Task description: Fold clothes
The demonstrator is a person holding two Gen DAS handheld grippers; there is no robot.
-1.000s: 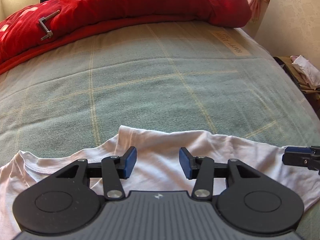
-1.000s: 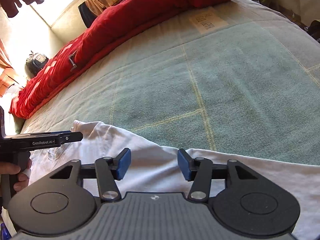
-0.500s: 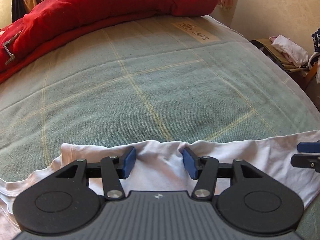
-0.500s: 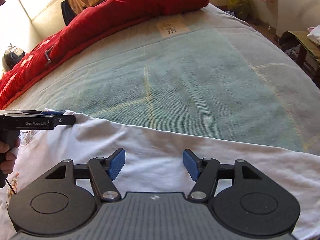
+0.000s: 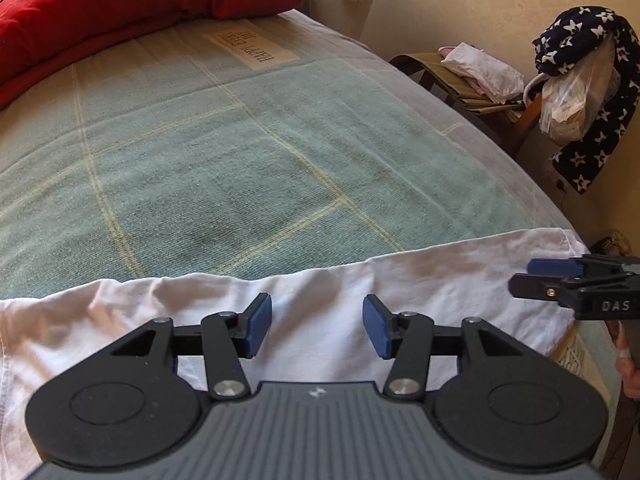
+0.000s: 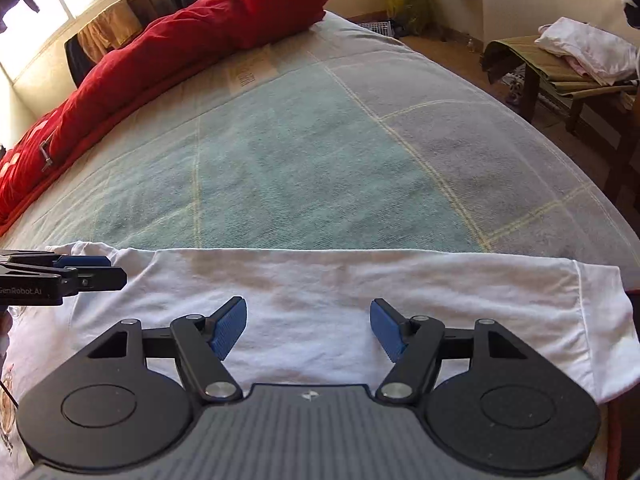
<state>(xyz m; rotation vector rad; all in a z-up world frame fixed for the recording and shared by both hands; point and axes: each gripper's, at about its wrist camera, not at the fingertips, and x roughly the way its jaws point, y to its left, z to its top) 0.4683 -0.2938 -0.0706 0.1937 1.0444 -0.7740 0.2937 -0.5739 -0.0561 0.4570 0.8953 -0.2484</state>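
Over the white T-shirt (image 6: 320,292) — both grippers empty, jaws spread.
Right gripper (image 6: 308,330) just widened; left gripper (image 5: 317,330) should pinch the far edge evenly.

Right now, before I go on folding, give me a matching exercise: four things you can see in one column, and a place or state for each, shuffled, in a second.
Things:
1. white T-shirt
2. red quilt
3. right gripper
4. star-print cloth

Places or states:
A. bunched along the far edge of the bed
B. hanging beside the bed, over a plastic bag
C. spread flat on the green blanket, nearest the cameras
D. open above the shirt, nothing between its pads

Pairs: 1-C, 2-A, 3-D, 4-B
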